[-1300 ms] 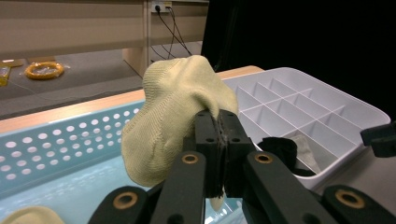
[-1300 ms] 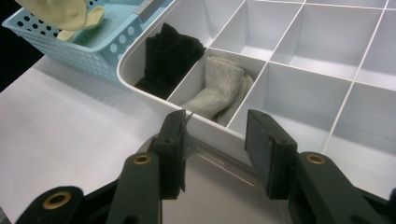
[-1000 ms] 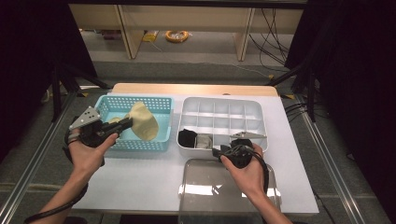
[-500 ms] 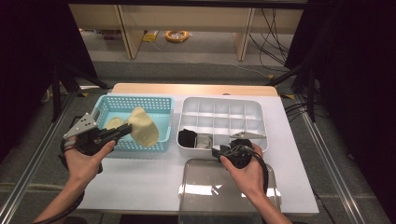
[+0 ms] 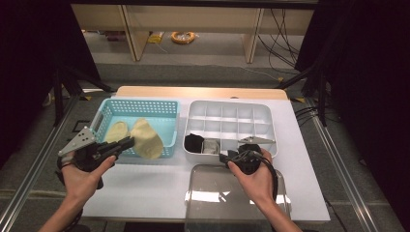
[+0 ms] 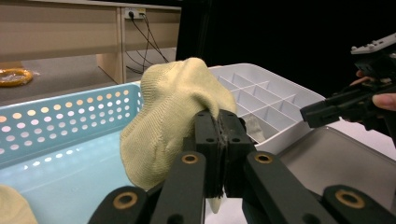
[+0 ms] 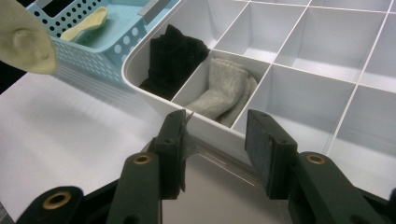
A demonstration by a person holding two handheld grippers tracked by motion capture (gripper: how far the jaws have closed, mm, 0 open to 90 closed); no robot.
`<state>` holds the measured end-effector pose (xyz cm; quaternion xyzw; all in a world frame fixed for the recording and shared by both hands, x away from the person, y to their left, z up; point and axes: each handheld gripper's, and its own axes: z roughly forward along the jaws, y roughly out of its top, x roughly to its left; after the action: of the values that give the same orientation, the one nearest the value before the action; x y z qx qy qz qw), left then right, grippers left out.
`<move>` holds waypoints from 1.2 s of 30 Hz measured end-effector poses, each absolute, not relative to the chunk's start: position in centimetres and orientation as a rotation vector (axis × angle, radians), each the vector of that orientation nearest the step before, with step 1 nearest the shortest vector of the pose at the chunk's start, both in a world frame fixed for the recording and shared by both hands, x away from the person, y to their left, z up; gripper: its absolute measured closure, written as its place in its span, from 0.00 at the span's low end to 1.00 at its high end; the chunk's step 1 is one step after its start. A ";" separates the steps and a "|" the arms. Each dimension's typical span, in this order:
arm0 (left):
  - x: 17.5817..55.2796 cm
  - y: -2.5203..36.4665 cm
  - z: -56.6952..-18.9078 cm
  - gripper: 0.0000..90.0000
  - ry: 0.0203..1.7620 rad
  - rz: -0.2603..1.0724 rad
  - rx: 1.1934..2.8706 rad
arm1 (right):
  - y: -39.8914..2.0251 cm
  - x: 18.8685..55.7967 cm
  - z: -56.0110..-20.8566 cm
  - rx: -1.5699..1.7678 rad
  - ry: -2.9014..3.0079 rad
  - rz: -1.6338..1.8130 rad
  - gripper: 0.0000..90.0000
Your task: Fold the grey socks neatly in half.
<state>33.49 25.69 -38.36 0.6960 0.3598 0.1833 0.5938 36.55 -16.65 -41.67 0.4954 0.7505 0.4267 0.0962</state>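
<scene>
The left hand-held gripper [image 6: 217,140] pinches a yellow sock [image 6: 173,116] above the blue basket's [image 5: 167,108] front edge, the sock's long axis hanging downward. The right hand-held gripper [image 7: 215,144] stands open beside the white tray [image 5: 270,113].

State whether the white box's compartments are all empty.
No: the box holds a black sock and a grey sock in neighbouring compartments.

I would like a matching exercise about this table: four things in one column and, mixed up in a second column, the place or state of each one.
Things:
1. yellow sock
2. black sock
3. grey sock
4. right gripper

Places or states:
a. in the corner compartment of the white tray
b. jaws open, nothing between them
c. pinched in the left gripper
d. in the compartment beside the corner one

Pairs: 1-c, 2-a, 3-d, 4-b
</scene>
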 end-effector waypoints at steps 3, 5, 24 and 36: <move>33.1 25.8 -38.7 0.98 0.830 0.415 1.618 | -16.5 36.3 -41.5 1.515 2.224 1.261 0.66; 32.7 26.0 -38.9 0.98 0.840 0.418 1.615 | -16.7 36.6 -41.7 1.461 2.222 1.263 0.66; 29.2 29.0 -40.5 0.98 0.897 0.437 1.596 | -16.3 36.4 -41.7 1.468 2.237 1.273 0.66; 28.2 30.4 -41.7 0.98 0.969 0.480 1.637 | -16.1 36.3 -41.6 1.489 2.246 1.257 0.66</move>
<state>28.21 30.45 -41.67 0.6934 0.4105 0.2034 0.5562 36.27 -16.05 -41.57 0.4988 0.7528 0.4213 0.0838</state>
